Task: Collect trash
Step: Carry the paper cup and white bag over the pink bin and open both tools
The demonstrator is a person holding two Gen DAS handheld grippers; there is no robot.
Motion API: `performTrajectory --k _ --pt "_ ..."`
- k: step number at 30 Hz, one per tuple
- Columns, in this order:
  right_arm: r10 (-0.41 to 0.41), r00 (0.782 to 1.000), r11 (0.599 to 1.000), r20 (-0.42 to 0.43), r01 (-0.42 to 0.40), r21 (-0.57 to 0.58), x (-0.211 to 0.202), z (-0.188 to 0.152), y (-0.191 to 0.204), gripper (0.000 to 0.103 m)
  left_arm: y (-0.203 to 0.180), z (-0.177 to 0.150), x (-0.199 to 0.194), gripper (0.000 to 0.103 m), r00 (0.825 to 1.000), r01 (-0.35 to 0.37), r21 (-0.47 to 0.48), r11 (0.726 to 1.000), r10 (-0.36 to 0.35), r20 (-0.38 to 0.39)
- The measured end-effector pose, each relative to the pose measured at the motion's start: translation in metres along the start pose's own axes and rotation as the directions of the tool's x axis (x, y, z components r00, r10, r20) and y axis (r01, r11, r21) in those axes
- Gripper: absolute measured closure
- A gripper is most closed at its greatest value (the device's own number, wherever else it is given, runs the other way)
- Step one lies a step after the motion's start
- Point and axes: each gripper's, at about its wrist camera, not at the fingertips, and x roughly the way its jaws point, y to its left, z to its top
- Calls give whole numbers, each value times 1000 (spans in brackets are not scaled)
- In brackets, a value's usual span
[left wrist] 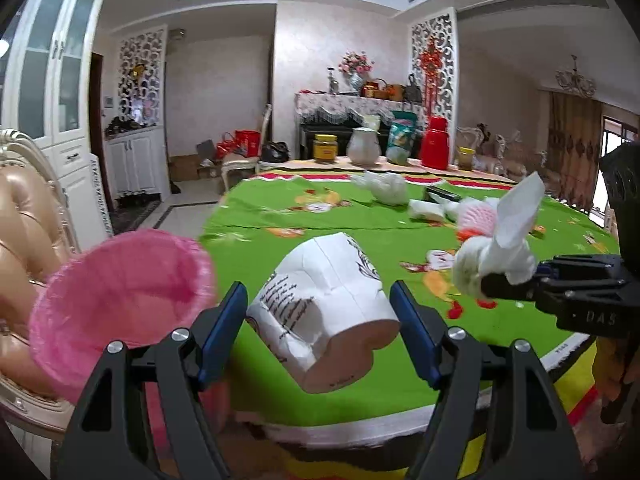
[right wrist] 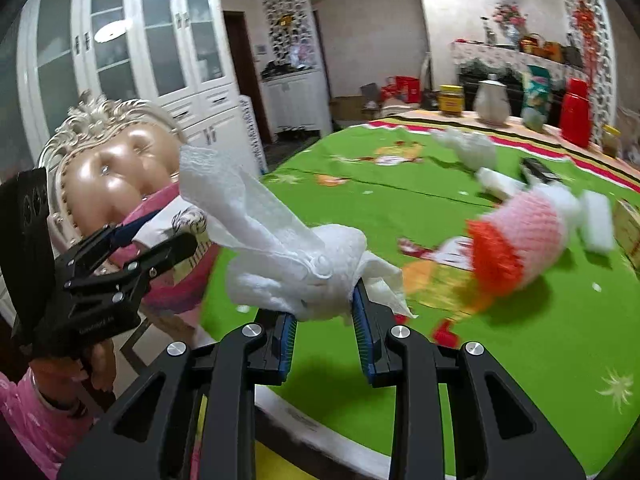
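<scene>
The left gripper is clamped on a crushed paper cup, white with dark printed script, its blue pads pressing the cup from both sides above the near edge of the table. Just to its left, off the table edge, sits a pink mesh bin, open mouth facing up, in front of a tan padded chair. The right gripper is closed on a wad of white tissue, one loose corner sticking up, held over the green cartoon-printed tablecloth. Farther along the cloth lies a pink and orange foam net sleeve, with more crumpled white paper beyond it. At the far end of the table stand a yellow-lidded jar, a white jug and a red flask.
</scene>
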Motion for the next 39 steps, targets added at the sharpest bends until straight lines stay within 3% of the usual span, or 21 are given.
performTrajectory --k 7,11,23,30,33,34,36,37,38,39 --pt "75 997 993 -37 -78 -90 33 27 49 74 51 10 -21 32 990 -137 13 990 137 26" --pt "117 992 983 -44 -122 -139 51 40 78 74 93 11 -31 32 982 -189 -41 981 189 4" --pt "201 973 965 -110 -216 -151 115 74 128 74 185 12 -9 32 958 -282 -146 948 269 -102" --pt "258 955 949 -145 -279 -145 162 90 152 74 204 9 12 31 950 -303 -197 932 280 -137" --pt "266 953 945 -144 -288 -158 175 93 159 71 214 9 6 20 940 -339 -226 913 318 -125" --pt "253 957 948 -145 -275 -162 179 94 161 69 217 9 1 19 936 -352 -241 904 333 -115" --pt "256 956 950 -145 -277 -142 181 93 157 54 222 9 -12 15 934 -357 -271 894 345 -91" --pt "277 952 949 -131 -292 -117 179 92 151 37 223 9 -15 13 933 -360 -272 893 350 -86" --pt "284 952 950 -118 -296 -104 177 91 146 26 223 8 -18 10 929 -370 -270 889 361 -83" --pt "290 952 951 -96 -298 -86 173 90 140 26 223 6 -22 8 920 -391 -264 882 383 -83"
